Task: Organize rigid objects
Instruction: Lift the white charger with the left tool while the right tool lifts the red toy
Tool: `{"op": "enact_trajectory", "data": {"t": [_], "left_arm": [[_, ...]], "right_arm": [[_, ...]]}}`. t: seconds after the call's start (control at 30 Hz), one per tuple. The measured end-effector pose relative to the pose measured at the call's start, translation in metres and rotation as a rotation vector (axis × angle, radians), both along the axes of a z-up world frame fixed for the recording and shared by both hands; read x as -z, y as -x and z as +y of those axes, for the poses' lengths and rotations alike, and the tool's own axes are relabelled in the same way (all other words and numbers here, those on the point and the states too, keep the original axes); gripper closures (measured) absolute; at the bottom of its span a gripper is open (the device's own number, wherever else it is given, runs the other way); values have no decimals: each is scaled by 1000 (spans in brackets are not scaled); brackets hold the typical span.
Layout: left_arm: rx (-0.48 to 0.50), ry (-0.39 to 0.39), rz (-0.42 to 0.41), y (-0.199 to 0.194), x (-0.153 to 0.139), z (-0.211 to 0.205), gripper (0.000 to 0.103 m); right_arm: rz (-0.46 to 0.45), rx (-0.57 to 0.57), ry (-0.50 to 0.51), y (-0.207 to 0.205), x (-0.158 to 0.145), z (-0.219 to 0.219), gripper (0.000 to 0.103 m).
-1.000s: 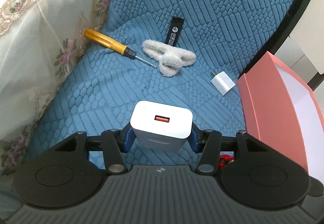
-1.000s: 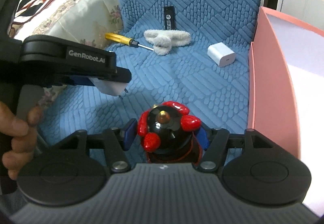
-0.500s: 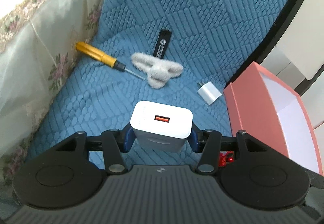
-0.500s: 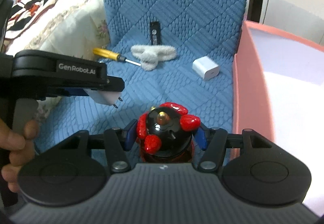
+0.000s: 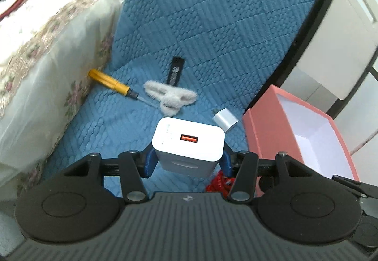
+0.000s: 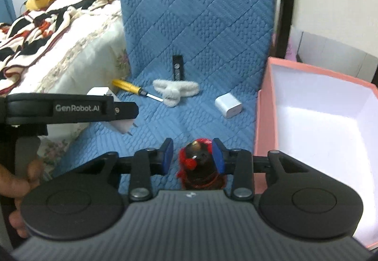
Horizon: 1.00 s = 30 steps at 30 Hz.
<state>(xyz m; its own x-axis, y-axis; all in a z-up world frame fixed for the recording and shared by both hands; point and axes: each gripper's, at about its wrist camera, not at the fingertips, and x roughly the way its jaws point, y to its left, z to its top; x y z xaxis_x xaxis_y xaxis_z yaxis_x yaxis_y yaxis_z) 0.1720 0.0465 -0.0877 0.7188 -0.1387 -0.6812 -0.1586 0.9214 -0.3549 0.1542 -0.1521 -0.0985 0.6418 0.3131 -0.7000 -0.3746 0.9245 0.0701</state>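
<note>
My left gripper (image 5: 187,162) is shut on a white USB charger (image 5: 187,143), held above the blue quilted seat (image 5: 212,32). It also shows in the right wrist view (image 6: 70,108) with the charger's prongs (image 6: 131,128) sticking out. My right gripper (image 6: 192,158) is open; a black bottle with red trim (image 6: 198,166) sits lower between its blue pads, apart from the left pad. The pink box with white inside (image 6: 319,124) stands at the right, also in the left wrist view (image 5: 304,128).
On the seat lie a yellow screwdriver (image 5: 111,85), a fluffy white band (image 5: 170,98), a black strip (image 5: 176,71) and a small white charger (image 5: 225,119). A bed with floral cover (image 5: 47,48) is at the left. A white cabinet (image 5: 335,36) stands behind the box.
Both grippers have risen and pulled back. My right gripper has opened and the black and red bottle has dropped lower between its pads. The left still holds the charger.
</note>
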Motion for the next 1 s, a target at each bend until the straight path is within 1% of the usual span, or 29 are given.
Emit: {"op": "enact_trajectory", "data": {"t": [0.17, 0.27, 0.3, 0.33, 0.37, 0.43, 0.6, 0.63, 0.67, 0.7, 0.77, 0.83, 0.93, 1.0], "left_arm": [[-27, 25, 32, -2, 13, 12, 45], [-32, 17, 53, -6, 18, 15, 45], [-33, 18, 59, -7, 19, 16, 45], [-33, 20, 61, -8, 21, 17, 45], [-32, 24, 62, -8, 21, 18, 45], [-26, 30, 56, -9, 21, 18, 45], [-11, 26, 53, -12, 21, 14, 45], [-7, 23, 54, -12, 22, 13, 45], [-3, 20, 55, -13, 22, 11, 45], [-2, 21, 56, -13, 23, 11, 45], [-3, 25, 59, -14, 23, 10, 45], [-4, 29, 59, -15, 23, 10, 45], [-5, 31, 61, -16, 24, 10, 45], [-9, 38, 63, -16, 24, 11, 45]], "right_arm": [[7, 21, -11, 4, 6, 5, 64], [17, 35, -13, 4, 12, 4, 63], [23, 39, -18, 3, 15, 5, 61], [25, 43, -21, 2, 17, 5, 57], [27, 49, -15, 1, 20, 5, 51], [25, 60, 7, -1, 25, 7, 43], [-22, 16, 84, -10, 32, 14, 42], [-25, 6, 101, -12, 34, 15, 39], [-22, -7, 121, -14, 36, 17, 33], [-21, -24, 141, -16, 39, 20, 31], [-16, -75, 191, -20, 44, 26, 30], [-32, -108, 254, -21, 49, 31, 31], [0, -118, 310, -29, 57, 35, 31], [15, -106, 325, -34, 62, 35, 30]]}}
